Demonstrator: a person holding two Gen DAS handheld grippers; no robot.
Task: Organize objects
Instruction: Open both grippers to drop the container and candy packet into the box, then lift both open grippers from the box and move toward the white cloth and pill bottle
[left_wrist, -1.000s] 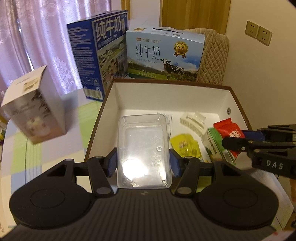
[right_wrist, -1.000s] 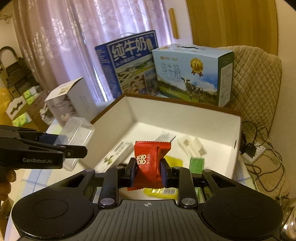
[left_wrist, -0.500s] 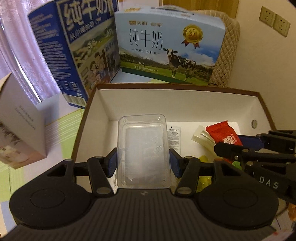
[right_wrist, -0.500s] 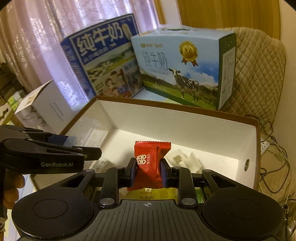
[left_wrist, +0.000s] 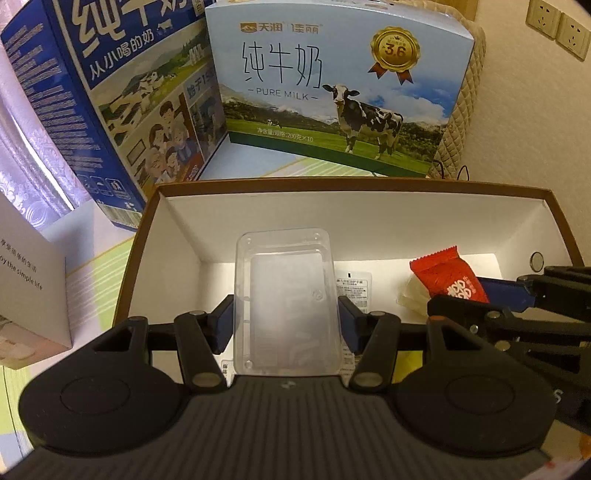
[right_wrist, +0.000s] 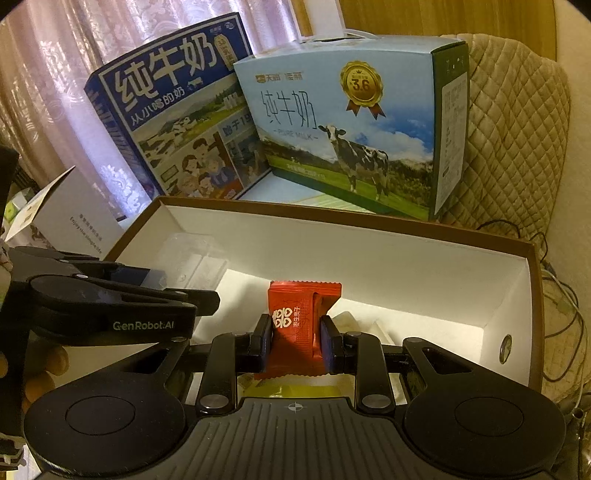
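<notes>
Clear tray (left_wrist: 287, 302), mid-frame, sits clenched in your left gripper (left_wrist: 286, 322) over the box (left_wrist: 354, 183); right gripper (right_wrist: 295, 341) grips the red packet (right_wrist: 297, 325), probably both for dropping in.

bench (left_wrist: 110, 258): green-striped cover | on it: brown-rimmed open box (left_wrist: 354, 184) | two milk cartons, dark blue (left_wrist: 110, 92) and light blue (left_wrist: 332, 92), behind | white carton (left_wrist: 29, 295) left

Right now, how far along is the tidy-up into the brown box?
Partly done: a white sachet and a yellow packet already lie inside the brown box. In hand: the left gripper is clamped on the clear plastic tray, the right gripper on the red snack packet, both over the box. Left: release both.
</notes>
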